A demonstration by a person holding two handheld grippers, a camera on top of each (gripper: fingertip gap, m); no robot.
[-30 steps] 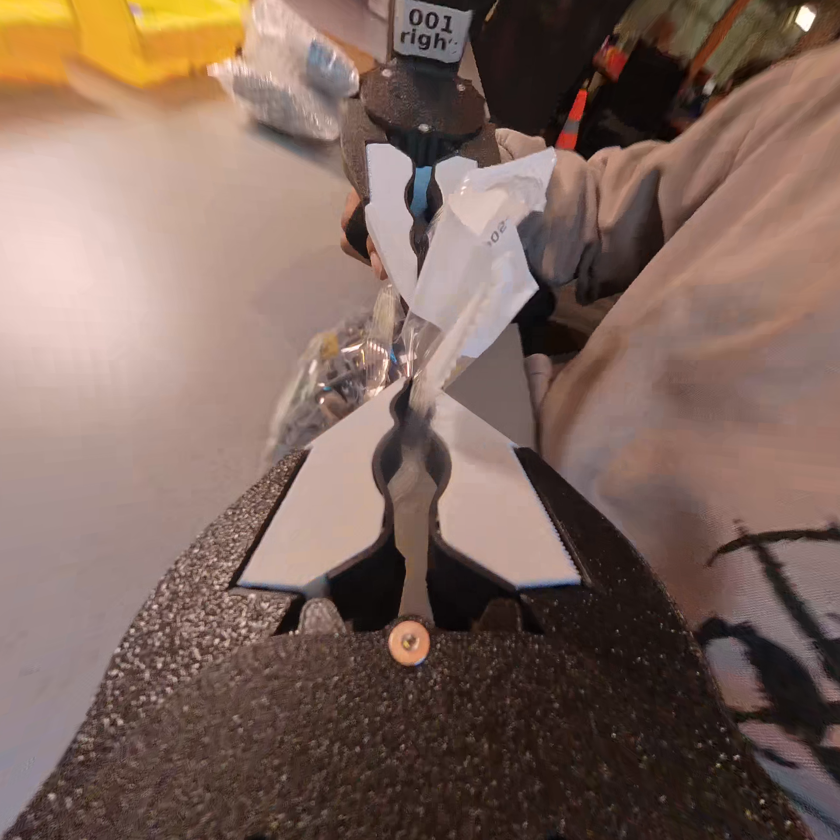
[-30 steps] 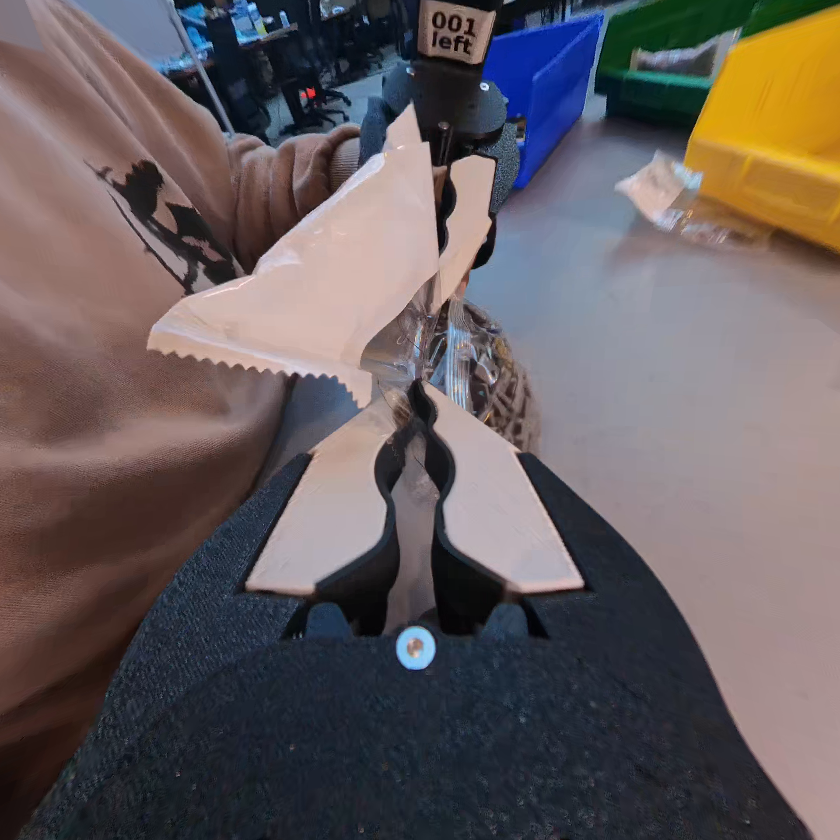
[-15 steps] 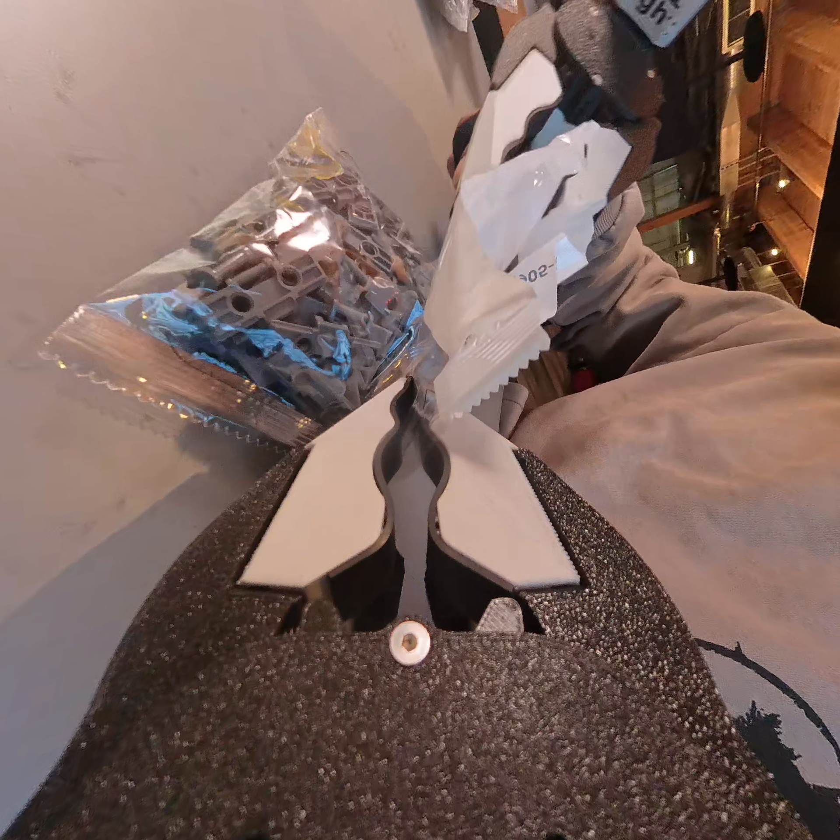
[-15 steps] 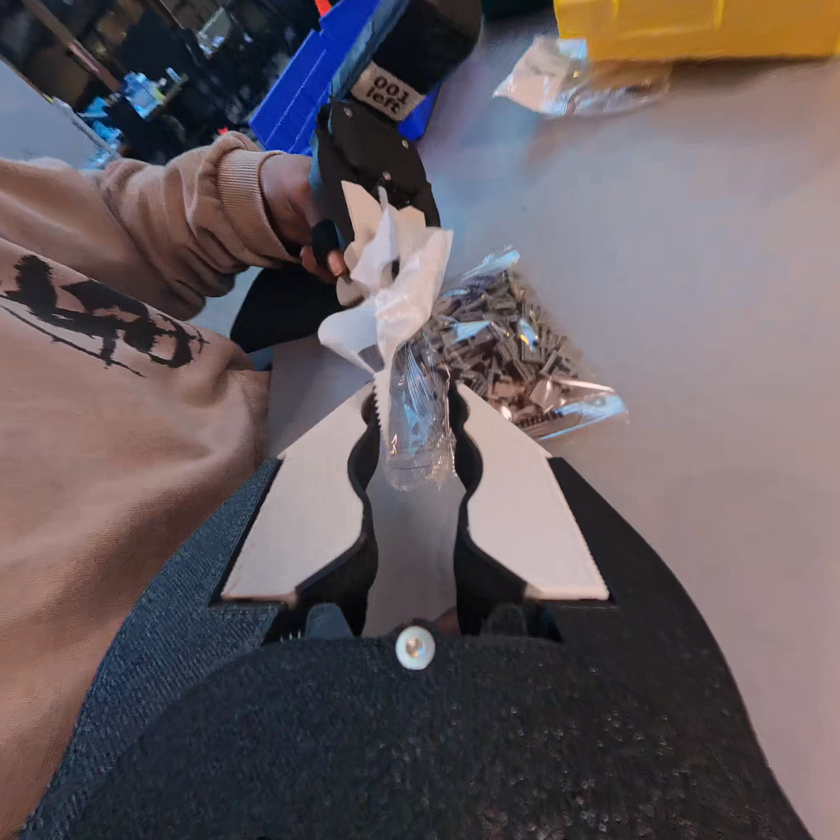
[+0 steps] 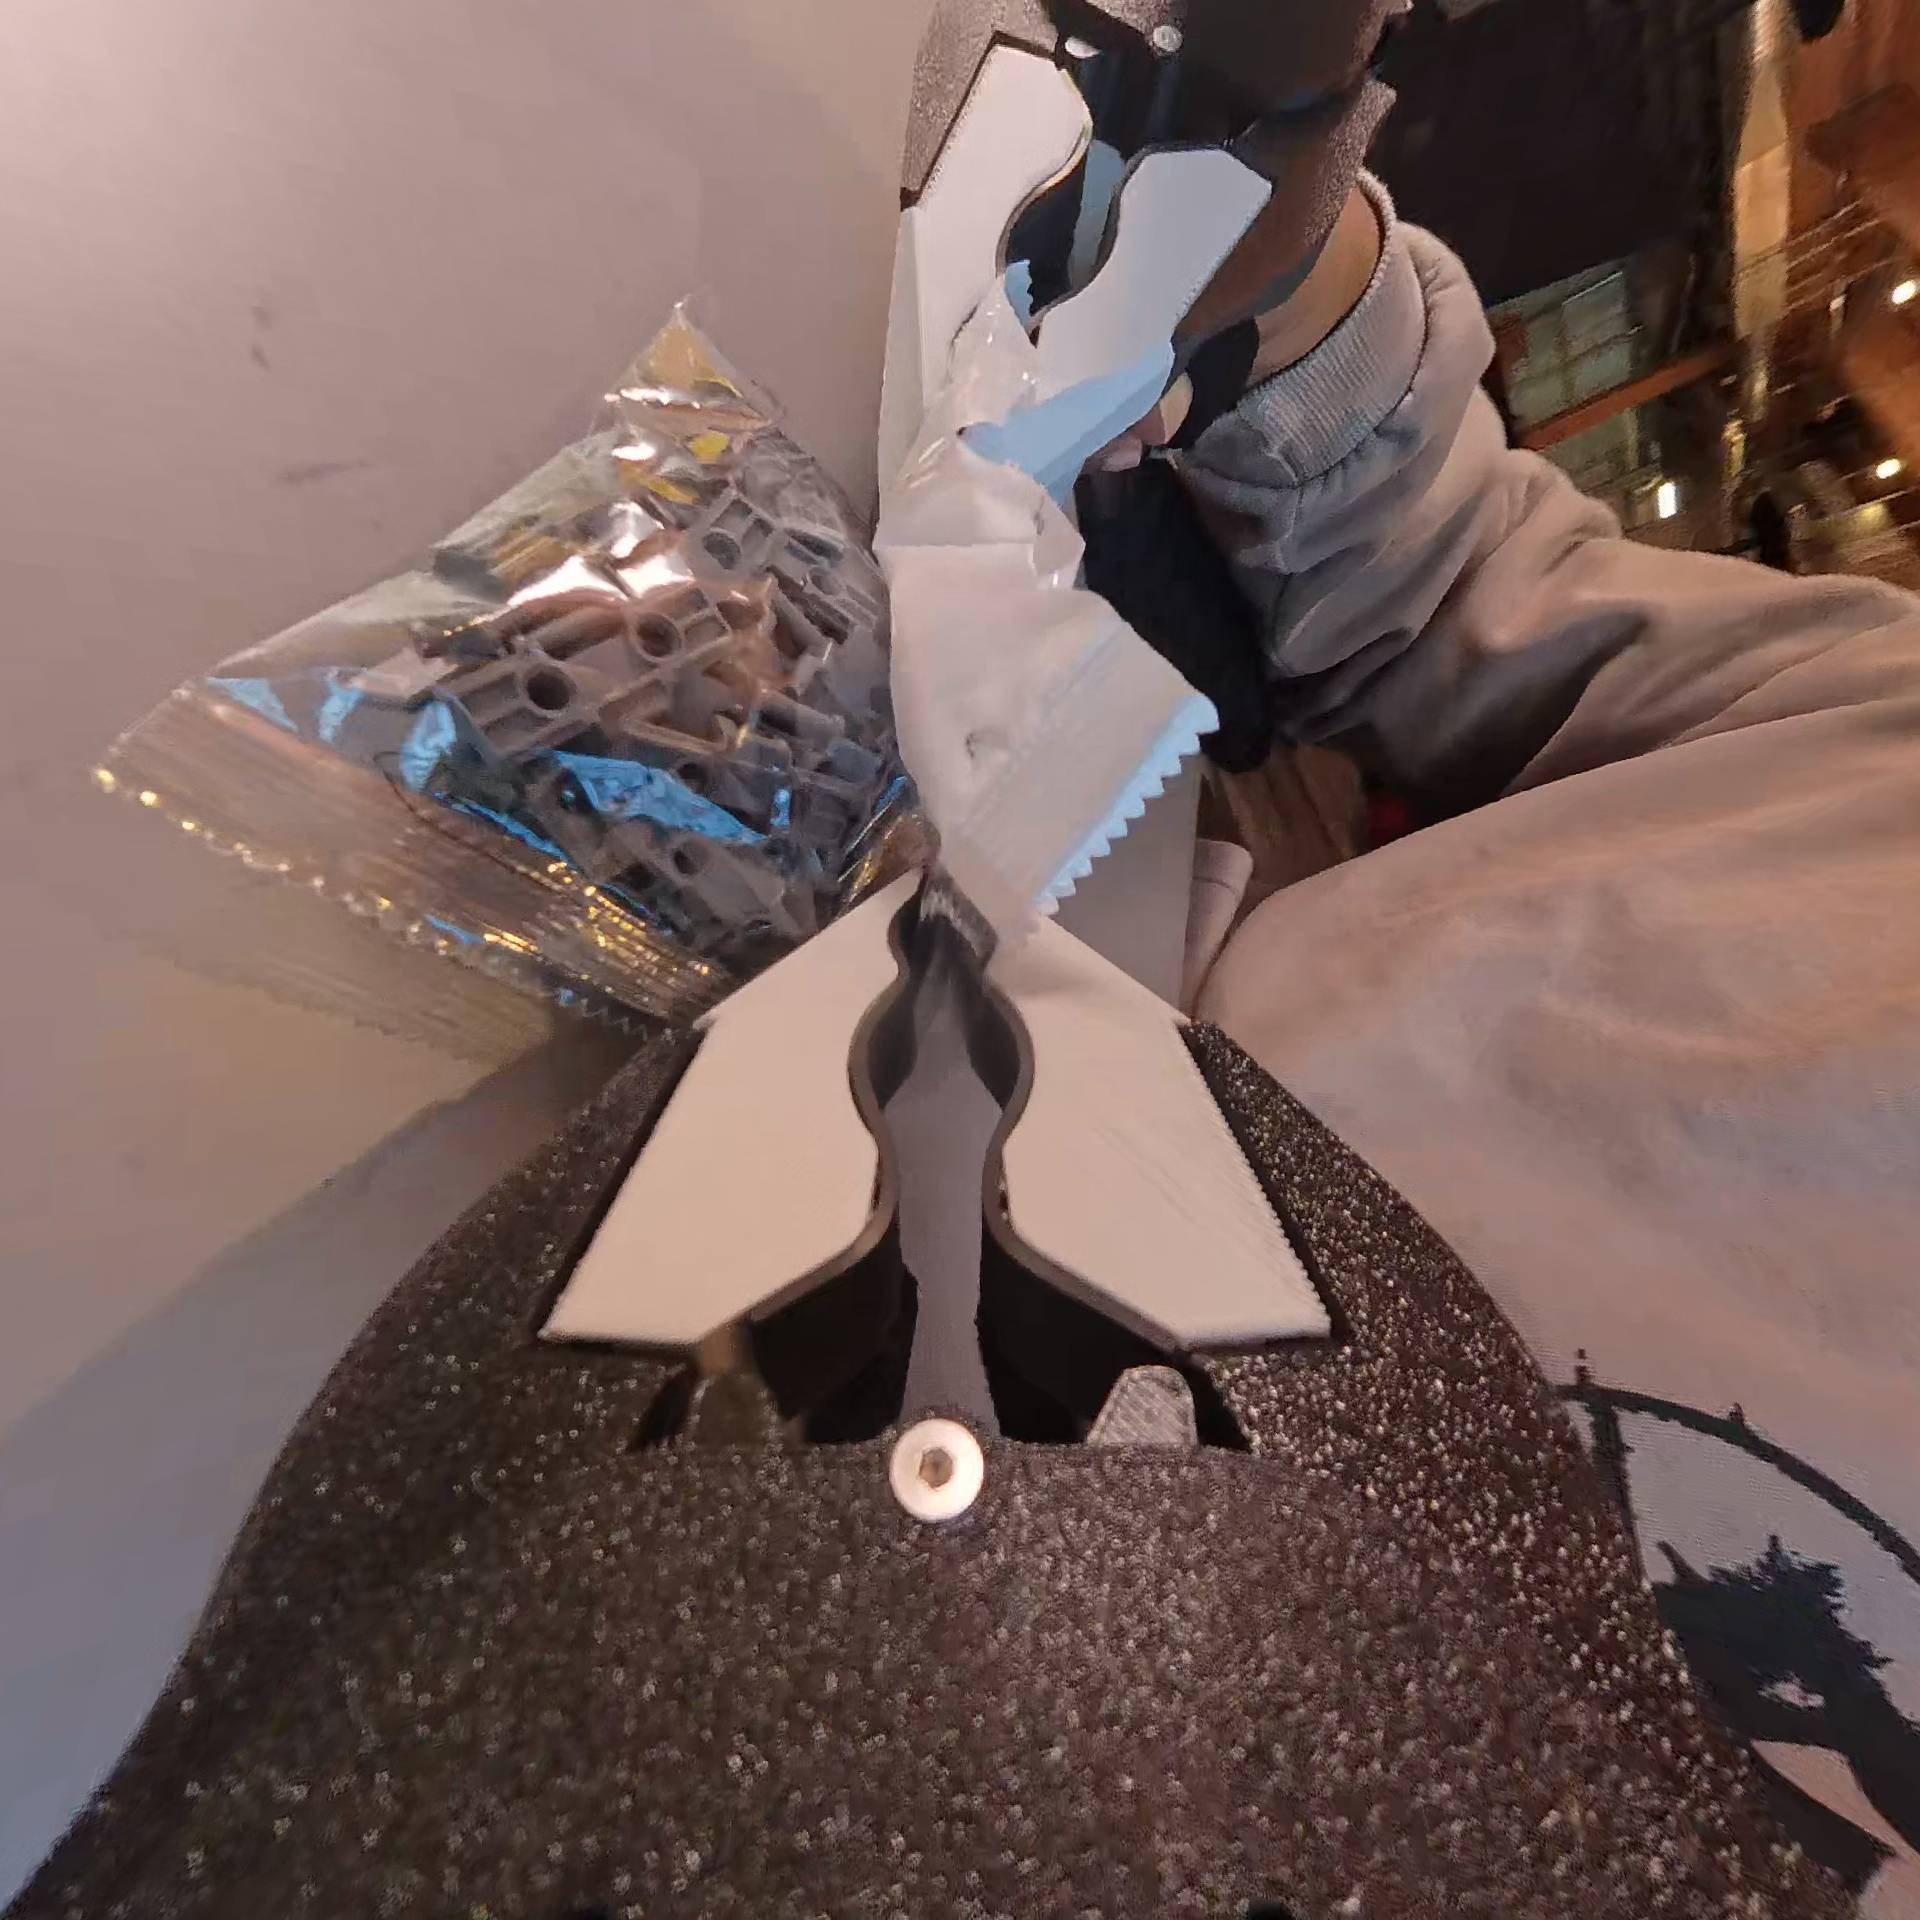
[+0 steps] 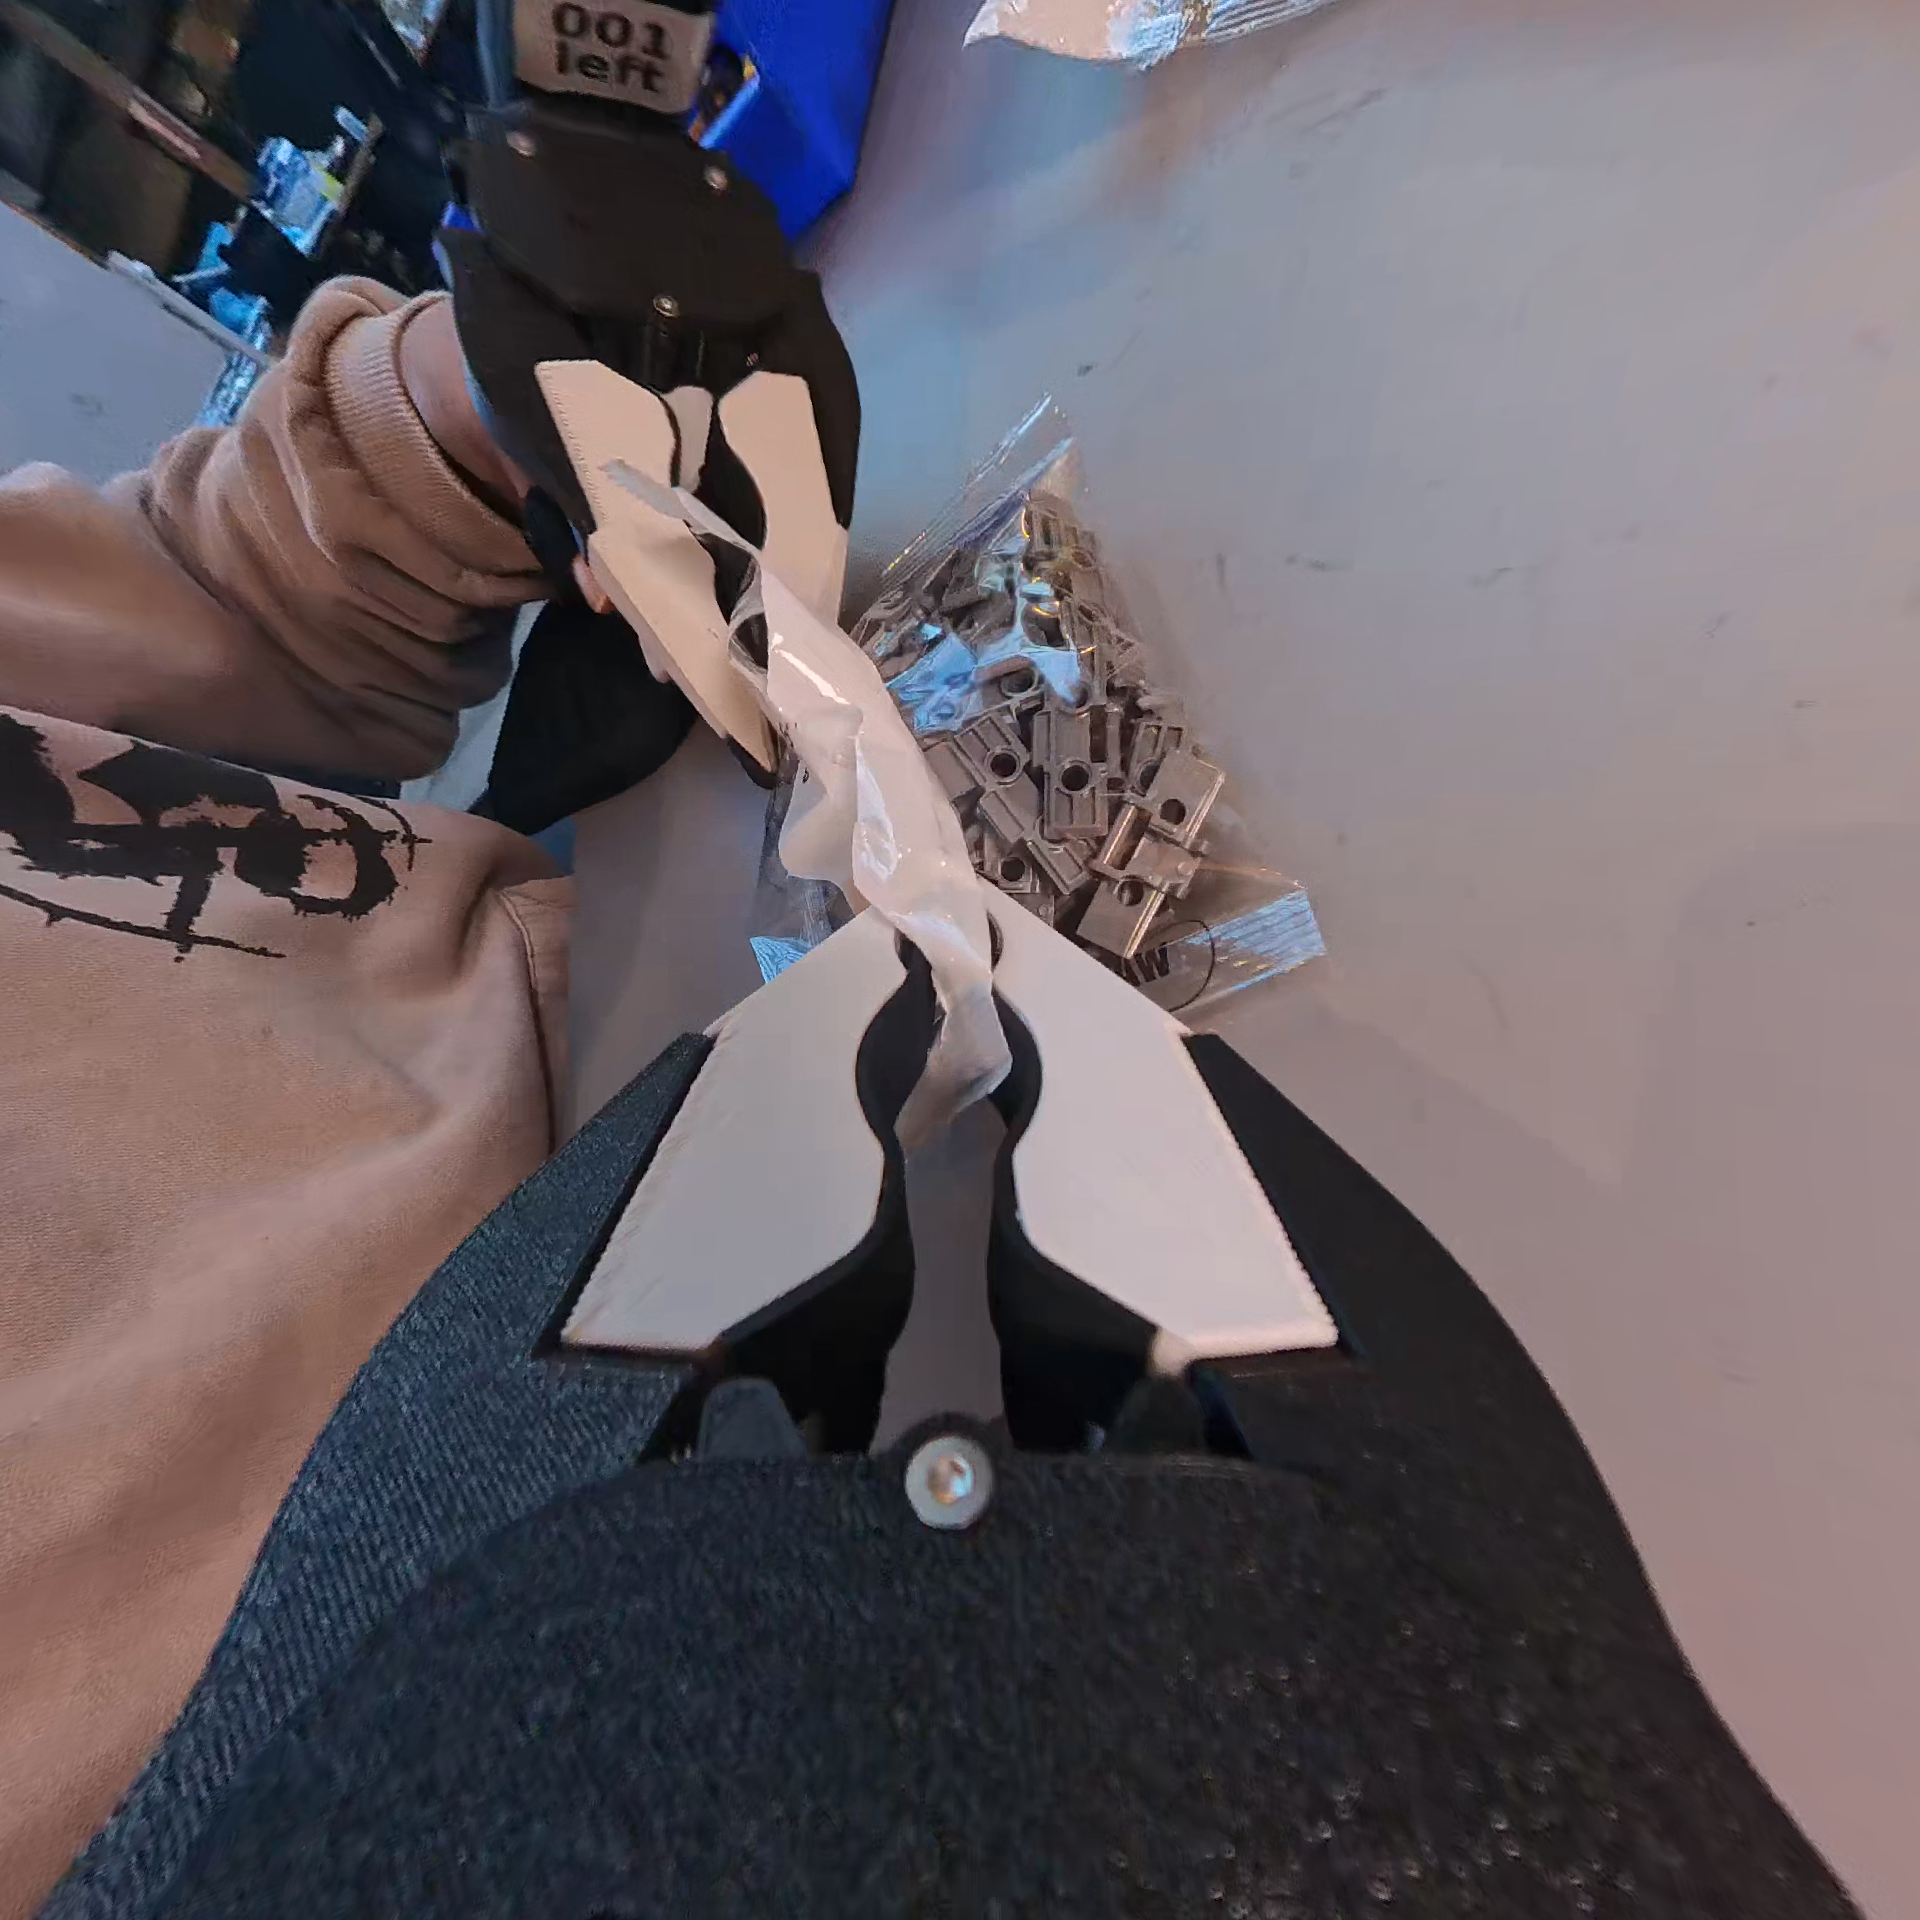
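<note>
Both grippers pinch one bag between them: my left gripper (image 5: pixel 940 914) is closed on the white serrated end of the bag (image 5: pixel 997 665), and my right gripper (image 6: pixel 951 951) is clamped on the twisted white film at the other side. The bag's clear part (image 6: pixel 1060 769) hangs down onto the grey table (image 6: pixel 1507 520), full of many small grey plastic pieces, too many and too overlapped to count. In the left wrist view the right gripper (image 5: pixel 1049 281) shows at the top, its two white fingers closed on the film, with a hand in a beige sleeve (image 5: pixel 1351 436) behind it. In the right wrist view the left gripper (image 6: pixel 748 665) shows likewise, held by a hand in a tan sleeve (image 6: pixel 312 540). One second clear bag (image 6: pixel 1122 31) lies at the far edge of the table, well apart, beside one blue bin (image 6: pixel 800 114). My tan sweatshirt with its black print (image 6: pixel 187 831) fills the left of that view.
</note>
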